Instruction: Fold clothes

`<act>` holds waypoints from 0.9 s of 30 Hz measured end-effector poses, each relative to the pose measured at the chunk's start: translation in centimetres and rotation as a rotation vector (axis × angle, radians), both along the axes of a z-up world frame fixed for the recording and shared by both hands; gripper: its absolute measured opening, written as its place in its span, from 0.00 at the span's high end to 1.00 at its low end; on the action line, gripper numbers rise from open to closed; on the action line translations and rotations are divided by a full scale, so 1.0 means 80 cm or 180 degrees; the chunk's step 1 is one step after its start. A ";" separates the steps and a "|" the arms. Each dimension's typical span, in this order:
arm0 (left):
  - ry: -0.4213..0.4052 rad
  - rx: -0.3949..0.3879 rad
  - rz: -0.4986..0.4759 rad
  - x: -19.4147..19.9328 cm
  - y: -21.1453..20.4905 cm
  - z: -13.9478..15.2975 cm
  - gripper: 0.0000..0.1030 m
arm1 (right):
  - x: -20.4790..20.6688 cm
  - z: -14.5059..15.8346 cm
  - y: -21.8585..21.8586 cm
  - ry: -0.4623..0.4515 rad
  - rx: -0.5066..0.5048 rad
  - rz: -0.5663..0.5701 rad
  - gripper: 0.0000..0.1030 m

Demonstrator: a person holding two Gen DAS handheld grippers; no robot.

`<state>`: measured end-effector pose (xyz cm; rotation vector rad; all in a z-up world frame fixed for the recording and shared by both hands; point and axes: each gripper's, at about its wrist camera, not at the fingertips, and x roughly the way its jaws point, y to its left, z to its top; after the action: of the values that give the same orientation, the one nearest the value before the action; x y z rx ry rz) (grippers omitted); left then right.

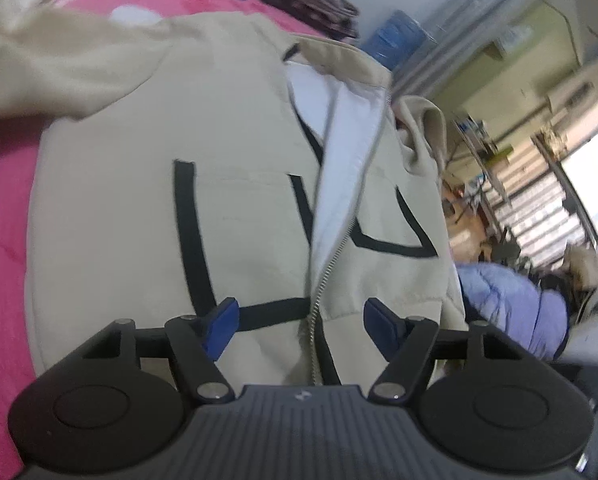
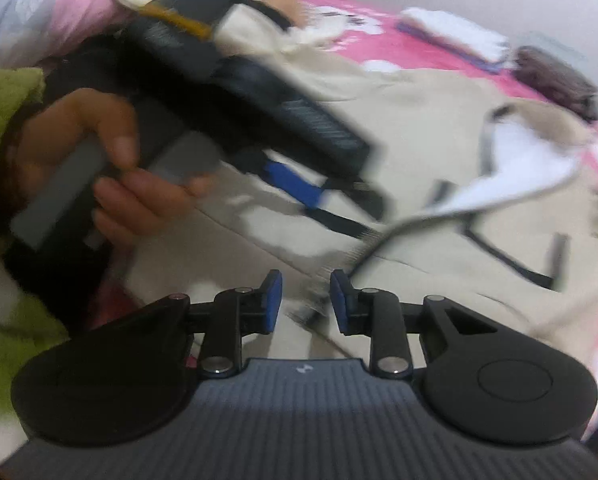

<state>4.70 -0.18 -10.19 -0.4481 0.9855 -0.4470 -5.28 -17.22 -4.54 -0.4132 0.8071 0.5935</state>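
Beige jacket [image 1: 227,184] spread over most of pink bed [image 1: 3,184]. Bare strip of bed at left edge. Far end blocked by folded piles [image 1: 311,4]. Left gripper [image 2: 295,184] and hand [image 2: 111,168] crowding near-left approach over jacket.

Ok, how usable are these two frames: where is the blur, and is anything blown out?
Left wrist view: beige jacket fairly sharp at centre, smeared toward the sleeve at upper left; window blown out white; fisheye bends the room's edges. Right wrist view: heavy motion blur on the left gripper and hand holding it; jacket's zipper streaked; right gripper itself stays crisp.
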 end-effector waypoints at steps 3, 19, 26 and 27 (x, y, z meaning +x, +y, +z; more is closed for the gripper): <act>-0.0113 0.0154 -0.0183 -0.007 -0.015 0.009 0.38 | -0.004 0.011 -0.043 -0.0218 -0.0419 -0.0231 0.67; -0.0119 0.1027 -0.0449 -0.037 -0.073 0.012 0.95 | 0.034 -0.063 -0.090 -0.0589 -0.1886 -0.0144 0.98; -0.0100 0.0888 -0.0705 -0.050 -0.092 0.023 0.98 | -0.005 -0.030 -0.154 -0.0495 -0.2027 -0.0855 0.98; -0.0112 0.0932 -0.0728 -0.052 -0.095 0.022 0.99 | -0.006 -0.041 -0.158 -0.0417 -0.2066 -0.0851 0.98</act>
<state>0.55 -7.77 -8.39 -0.0633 1.0533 -0.5044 -5.75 -29.85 -7.80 -0.9094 0.9010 0.0383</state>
